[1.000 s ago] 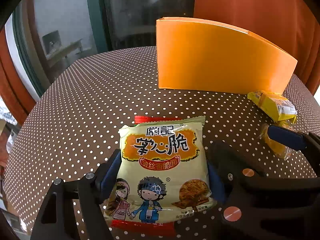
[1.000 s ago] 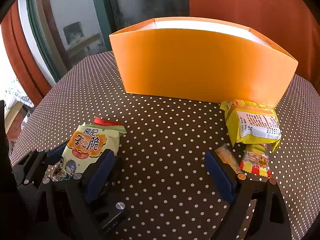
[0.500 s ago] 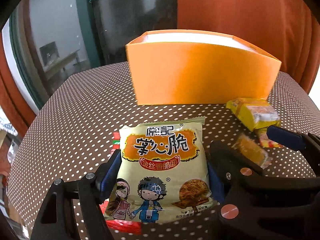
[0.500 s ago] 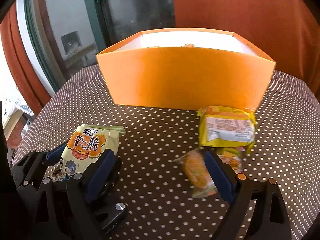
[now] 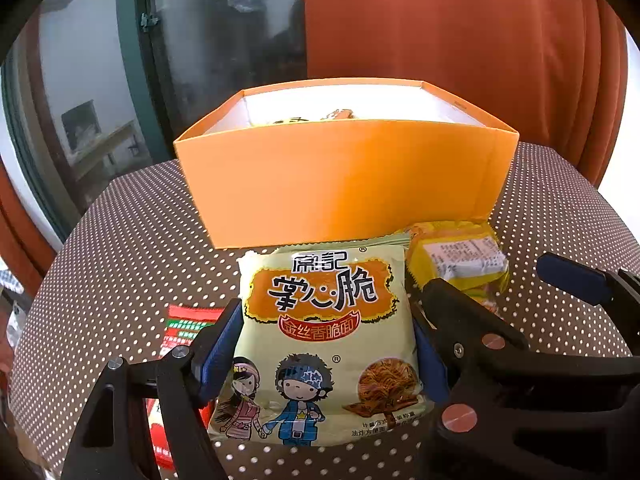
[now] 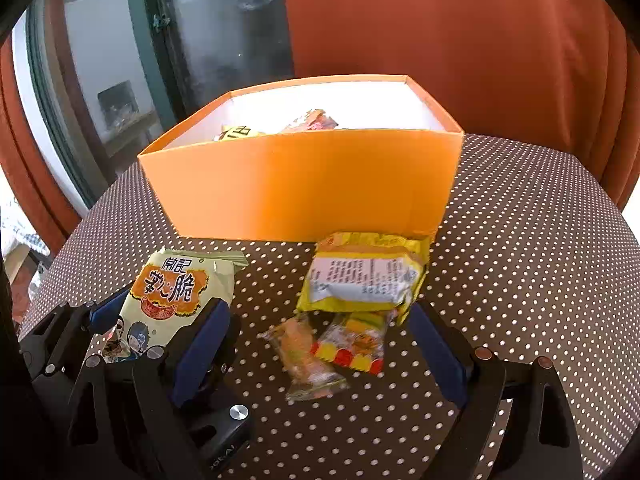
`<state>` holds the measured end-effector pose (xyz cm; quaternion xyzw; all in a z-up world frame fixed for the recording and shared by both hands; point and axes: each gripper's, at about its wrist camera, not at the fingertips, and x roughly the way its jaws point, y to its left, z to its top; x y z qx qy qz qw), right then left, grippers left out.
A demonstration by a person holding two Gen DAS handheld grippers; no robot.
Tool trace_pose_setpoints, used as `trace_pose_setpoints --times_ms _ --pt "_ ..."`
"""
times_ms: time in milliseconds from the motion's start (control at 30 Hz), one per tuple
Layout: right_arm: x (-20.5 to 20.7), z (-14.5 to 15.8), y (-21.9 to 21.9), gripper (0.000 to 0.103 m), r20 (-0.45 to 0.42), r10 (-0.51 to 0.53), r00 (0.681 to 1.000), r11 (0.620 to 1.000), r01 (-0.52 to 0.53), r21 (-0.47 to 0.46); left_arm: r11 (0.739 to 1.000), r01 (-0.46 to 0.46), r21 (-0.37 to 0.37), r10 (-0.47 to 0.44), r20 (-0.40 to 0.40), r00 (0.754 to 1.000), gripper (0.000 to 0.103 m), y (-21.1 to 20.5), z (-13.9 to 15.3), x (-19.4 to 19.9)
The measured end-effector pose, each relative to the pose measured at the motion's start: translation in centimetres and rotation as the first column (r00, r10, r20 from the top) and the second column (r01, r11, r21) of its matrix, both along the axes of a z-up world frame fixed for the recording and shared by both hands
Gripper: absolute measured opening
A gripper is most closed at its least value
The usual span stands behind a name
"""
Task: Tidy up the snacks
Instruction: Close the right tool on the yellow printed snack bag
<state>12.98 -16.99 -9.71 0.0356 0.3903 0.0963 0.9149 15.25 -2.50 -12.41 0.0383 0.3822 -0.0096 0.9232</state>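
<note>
While the left gripper (image 5: 326, 356) squeezes the noodle snack bag (image 5: 326, 344) by both sides, the orange box (image 5: 344, 180) stands at 12 o'clock from it on the dotted table (image 6: 520, 260). Some snack packs (image 6: 276, 128) lie inside the box. The right gripper (image 6: 320, 348) is wide open around a small clear-wrapped snack (image 6: 304, 352).

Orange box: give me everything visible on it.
The orange box is an open-topped rectangular carton, seemingly smooth card, orange outside and white inside, with no lid in view. It stands upright at the back of the brown polka-dot table. A few snack packets lie inside, peeking above the near wall. A yellow packet lies against its front base. Neither claw touches it.
</note>
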Motion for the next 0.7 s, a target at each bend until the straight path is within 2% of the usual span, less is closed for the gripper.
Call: trace_pose_setpoints --times_ms 333,700 --pt "2.0 -0.2 -1.3 0.093 -0.001 -0.035 0.999 0.999 0.035 0.026 1.0 0.009 0.021 -0.009 -0.005 1.0 0.079 -1.0 -0.2 2.5" --pt "5.6 -2.9 -1.7 0.093 -0.077 -0.063 0.995 0.997 0.066 0.031 0.998 -0.006 0.055 0.01 -0.081 0.997 0.079 -1.1 -2.8 5.9"
